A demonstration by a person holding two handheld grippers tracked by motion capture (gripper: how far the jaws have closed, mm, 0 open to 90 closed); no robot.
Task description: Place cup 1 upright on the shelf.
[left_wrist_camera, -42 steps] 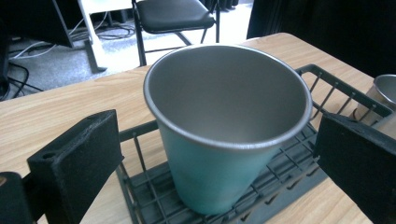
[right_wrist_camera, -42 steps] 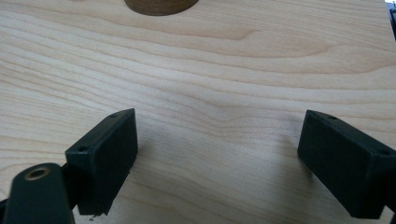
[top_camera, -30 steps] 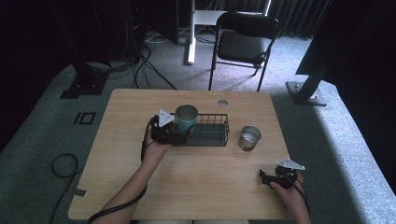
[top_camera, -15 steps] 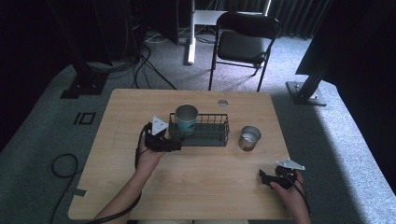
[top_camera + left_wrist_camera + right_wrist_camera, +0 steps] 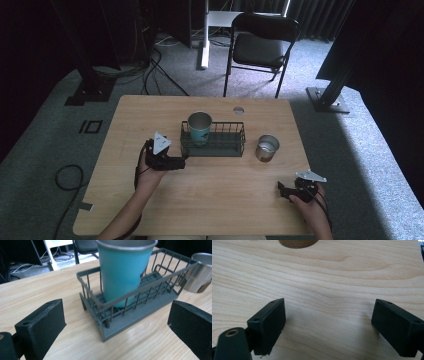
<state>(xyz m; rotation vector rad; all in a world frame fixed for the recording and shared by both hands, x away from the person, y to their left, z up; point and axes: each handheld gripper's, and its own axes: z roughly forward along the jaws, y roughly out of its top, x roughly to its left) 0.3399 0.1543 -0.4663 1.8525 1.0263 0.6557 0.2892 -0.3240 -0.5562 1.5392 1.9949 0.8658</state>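
Note:
A teal metal cup point(image 5: 200, 128) point(image 5: 122, 272) stands upright in the left end of a dark wire basket point(image 5: 231, 146) point(image 5: 140, 320) at the table's middle. My left gripper point(image 5: 179, 163) point(image 5: 116, 327) lies on the table just left of and nearer than the basket. Its jaws are open wide, point at the basket and hold nothing. A steel cup point(image 5: 266, 147) point(image 5: 200, 275) stands right of the basket. My right gripper point(image 5: 282, 190) point(image 5: 328, 322) rests open near the front right edge, with bare wood between its jaws.
The wooden table point(image 5: 225, 200) has a small round hole point(image 5: 238, 110) near its far edge. A black folding chair point(image 5: 260, 47) and cables stand on the floor beyond. A brown round edge point(image 5: 297, 242) shows at the top of the right gripper view.
My left gripper has drawn back from the teal cup and the basket's left end, toward the person. The cup stays in the basket. The right gripper has not moved.

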